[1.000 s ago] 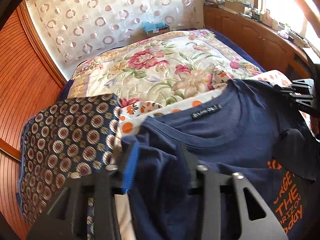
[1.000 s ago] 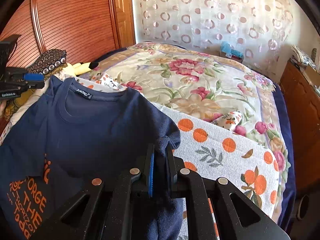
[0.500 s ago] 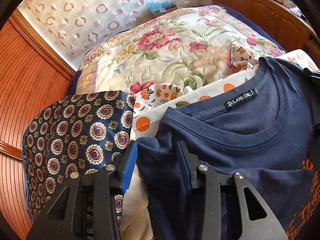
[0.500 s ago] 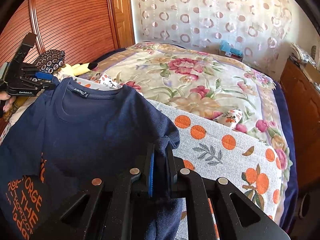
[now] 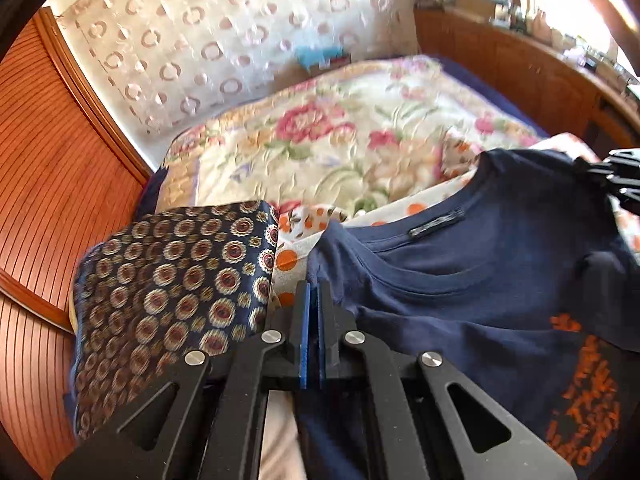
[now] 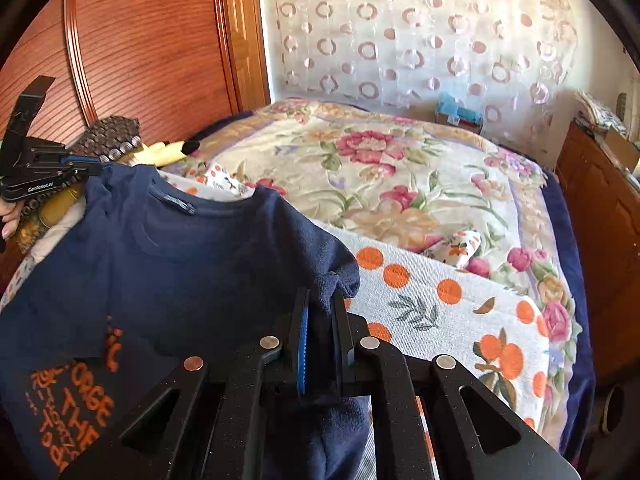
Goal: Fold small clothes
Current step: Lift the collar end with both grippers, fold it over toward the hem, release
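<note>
A navy blue T-shirt [image 5: 480,280] with orange lettering is held up over the bed, its collar and label facing me; it also shows in the right wrist view [image 6: 180,264]. My left gripper [image 5: 314,292] is shut on the shirt's left shoulder edge. My right gripper [image 6: 320,300] is shut on the bunched fabric of the other shoulder. Each gripper shows in the other's view: the right gripper at the right edge [image 5: 616,176], the left gripper at the left edge [image 6: 44,168].
A floral bedspread [image 6: 400,184] covers the bed, with a white cloth with orange dots [image 6: 440,304] on it. A dark patterned cushion [image 5: 172,284] lies at the left. A wooden wardrobe [image 6: 140,48], a dotted curtain [image 6: 400,32] and a wooden cabinet [image 5: 520,68] surround the bed.
My left gripper has shut on the shirt's shoulder; its jaws were wide apart before. The shirt has lifted and stretched between both grippers. The right gripper stays shut on the fabric.
</note>
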The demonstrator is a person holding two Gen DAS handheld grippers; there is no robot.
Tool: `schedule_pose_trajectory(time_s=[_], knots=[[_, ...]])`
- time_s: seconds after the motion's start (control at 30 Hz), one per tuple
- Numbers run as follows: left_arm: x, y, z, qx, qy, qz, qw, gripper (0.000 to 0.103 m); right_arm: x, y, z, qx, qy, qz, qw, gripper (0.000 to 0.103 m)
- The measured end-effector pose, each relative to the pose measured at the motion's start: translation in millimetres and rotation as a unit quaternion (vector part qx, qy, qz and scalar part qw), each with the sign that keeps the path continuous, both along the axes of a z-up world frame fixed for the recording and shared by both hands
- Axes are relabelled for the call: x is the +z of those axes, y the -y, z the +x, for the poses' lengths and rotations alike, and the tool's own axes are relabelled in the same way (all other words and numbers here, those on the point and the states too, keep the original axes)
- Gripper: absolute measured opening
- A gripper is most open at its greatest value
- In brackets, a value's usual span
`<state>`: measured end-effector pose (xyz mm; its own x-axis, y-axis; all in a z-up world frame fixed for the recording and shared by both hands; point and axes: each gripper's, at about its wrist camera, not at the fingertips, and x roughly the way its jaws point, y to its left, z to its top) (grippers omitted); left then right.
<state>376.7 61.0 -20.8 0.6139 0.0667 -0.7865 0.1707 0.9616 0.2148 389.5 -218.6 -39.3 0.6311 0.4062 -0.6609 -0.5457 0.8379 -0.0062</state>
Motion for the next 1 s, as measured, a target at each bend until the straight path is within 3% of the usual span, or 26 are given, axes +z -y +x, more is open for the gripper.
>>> schedule_pose_trajectory(time_s=[0.4, 0.8, 1.0], knots=[[45, -4, -118, -0.034, 0.070, -0.063, 0.9950, 0.004, 33, 11, -106, -0.015, 0.049, -0.006, 0.999, 0.009], [45, -14, -261, -0.039, 0.118, -0.106, 0.9866, 0.004, 40, 33, -244, -0.025, 0.070, 0.015, 0.997, 0.009], [32, -32, -330, -0.024, 0.127, -0.150, 0.9802, 0.004, 40, 47, -321, -0.007, 0.060, 0.010, 0.998, 0.009]])
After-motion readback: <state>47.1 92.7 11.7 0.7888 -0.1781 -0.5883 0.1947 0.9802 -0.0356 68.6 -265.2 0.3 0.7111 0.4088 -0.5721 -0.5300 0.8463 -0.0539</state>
